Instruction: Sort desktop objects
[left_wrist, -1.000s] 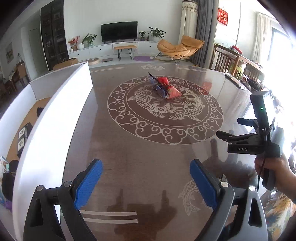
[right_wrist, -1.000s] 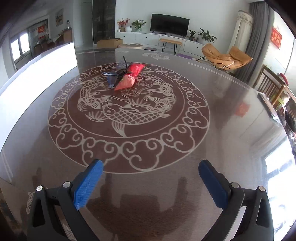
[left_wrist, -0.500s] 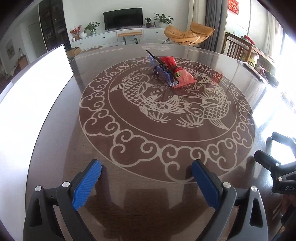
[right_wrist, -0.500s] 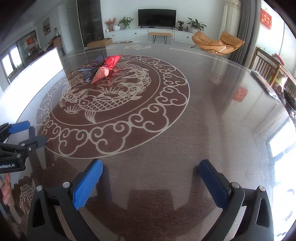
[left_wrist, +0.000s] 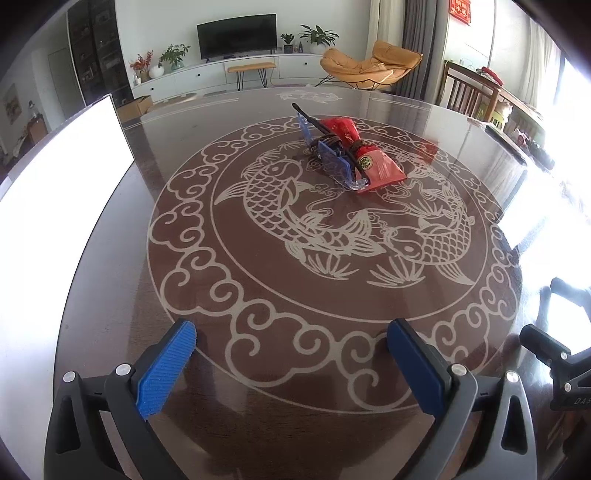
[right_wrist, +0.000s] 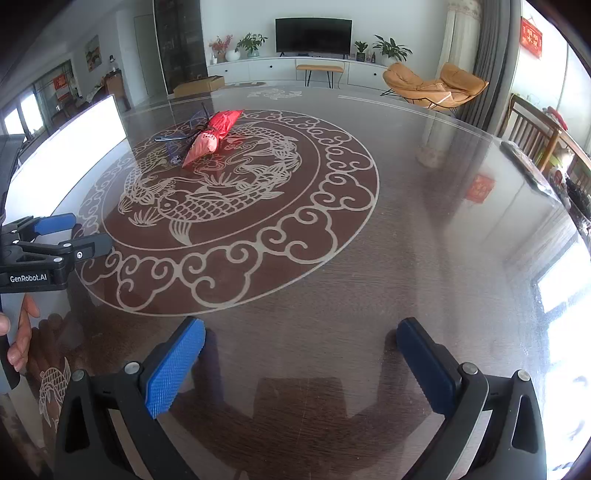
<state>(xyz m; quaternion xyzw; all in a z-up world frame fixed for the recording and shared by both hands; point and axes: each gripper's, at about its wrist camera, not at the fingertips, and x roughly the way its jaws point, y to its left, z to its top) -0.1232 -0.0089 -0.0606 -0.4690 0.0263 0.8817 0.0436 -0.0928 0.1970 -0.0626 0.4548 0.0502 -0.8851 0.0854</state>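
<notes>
A small pile lies at the far side of the fish medallion on the round dark table (left_wrist: 258, 406): a red snack packet (left_wrist: 369, 158), a clear blue plastic piece (left_wrist: 332, 158) and a black pen-like stick (left_wrist: 317, 123). The pile also shows in the right wrist view, with the red packet (right_wrist: 216, 134) uppermost. My left gripper (left_wrist: 291, 354) is open and empty, low over the near table edge, far from the pile. My right gripper (right_wrist: 301, 350) is open and empty to the right of the medallion. The left gripper shows at the left edge of the right wrist view (right_wrist: 55, 236).
A tall white box wall (left_wrist: 55, 221) stands along the table's left side; it also shows in the right wrist view (right_wrist: 70, 147). A dark flat object (right_wrist: 524, 166) lies at the table's far right edge. Chairs and living-room furniture stand beyond the table.
The left gripper has swung right from the white box and moved forward over the table, so the pile looks closer. The right gripper has turned right and drawn back. Both stay open.
</notes>
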